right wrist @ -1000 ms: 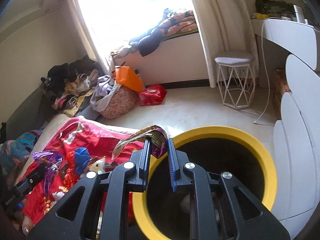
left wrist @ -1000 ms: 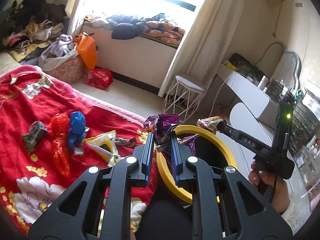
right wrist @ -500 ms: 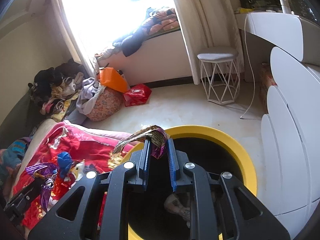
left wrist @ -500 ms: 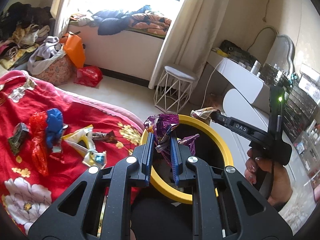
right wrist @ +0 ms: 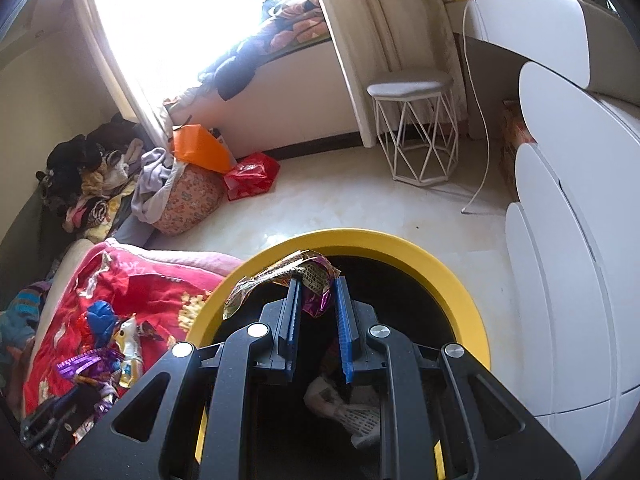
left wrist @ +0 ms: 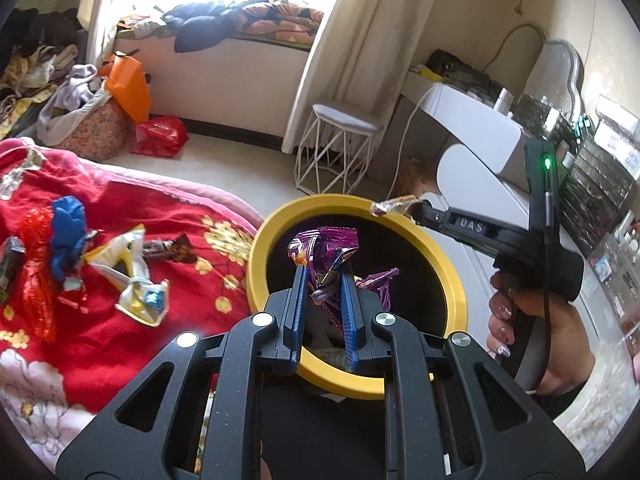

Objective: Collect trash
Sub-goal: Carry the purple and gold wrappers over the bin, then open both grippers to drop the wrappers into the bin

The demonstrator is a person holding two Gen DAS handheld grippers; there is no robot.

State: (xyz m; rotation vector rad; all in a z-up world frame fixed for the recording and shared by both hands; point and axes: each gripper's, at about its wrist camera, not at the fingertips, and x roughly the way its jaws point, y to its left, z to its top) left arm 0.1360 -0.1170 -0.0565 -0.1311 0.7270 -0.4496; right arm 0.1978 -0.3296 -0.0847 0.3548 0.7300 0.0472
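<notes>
Both claws hang over the bin [left wrist: 456, 280] – left claw [left wrist: 323, 276] pinches a purple wrapper [left wrist: 326, 250], right claw [right wrist: 316, 286] a gold one [right wrist: 280, 274] – next, let go.

Sunlit window [right wrist: 168, 20], pale curtain [left wrist: 340, 56], wire stool [right wrist: 416, 128] on cream floor [right wrist: 360, 212].

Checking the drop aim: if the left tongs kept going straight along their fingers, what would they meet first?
Probably the dark inside of the yellow-rimmed bin: the left tongs, gripping a purple wrapper, point into its mouth. Depth is unclear.
</notes>
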